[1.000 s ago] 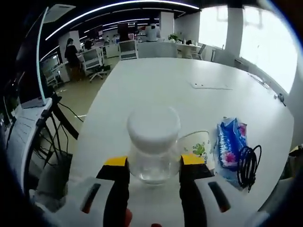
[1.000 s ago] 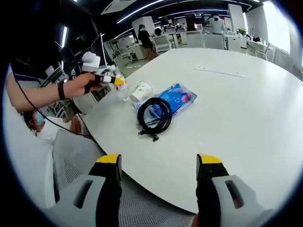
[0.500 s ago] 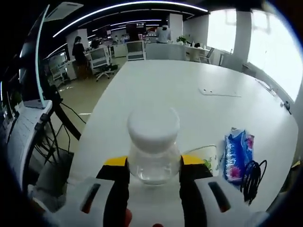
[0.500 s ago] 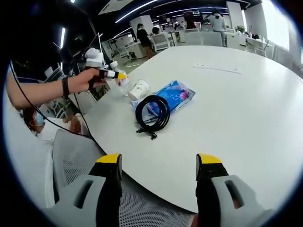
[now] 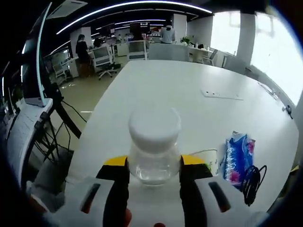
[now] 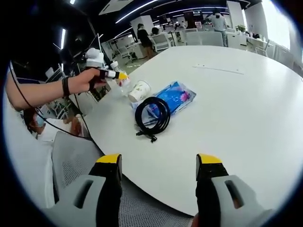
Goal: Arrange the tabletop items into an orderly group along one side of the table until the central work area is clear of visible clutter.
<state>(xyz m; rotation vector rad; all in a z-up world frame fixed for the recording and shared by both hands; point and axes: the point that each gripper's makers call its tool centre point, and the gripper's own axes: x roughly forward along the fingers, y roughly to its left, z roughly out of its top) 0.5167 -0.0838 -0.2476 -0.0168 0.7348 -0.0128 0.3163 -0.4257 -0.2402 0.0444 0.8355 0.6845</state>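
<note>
Item: clear plastic jar [image 5: 154, 158] with white screw lid, upright, long axis vertical, pinched at its body between the yellow-tipped jaws of the left gripper [image 5: 154, 171]; in the right gripper view the same jar [image 6: 122, 83] sits at the near-left edge of the white table [image 6: 236, 104], just beside a printed paper cup [image 6: 140, 91]. Whether its base rests on the table or hangs just above it cannot be told. Adjacent stock, running away from the jar along that edge: paper cup, blue snack packet [image 6: 173, 98], coiled black cable [image 6: 153, 116] lying partly on the packet; in the left gripper view cup rim [image 5: 208, 155], packet [image 5: 236, 161] and cable [image 5: 250, 182] lie to the right of the jaws. Right gripper [image 6: 158, 179]: jaws spread, nothing between them, poised over the table edge with the cable ahead and slightly left, well apart. Judgement: the group is forming at this one side; the left gripper is nearer the cluster, and the jar goes down just left of the cup. Remaining surface: one flat white strip [image 6: 218, 71] far across the table.
</note>
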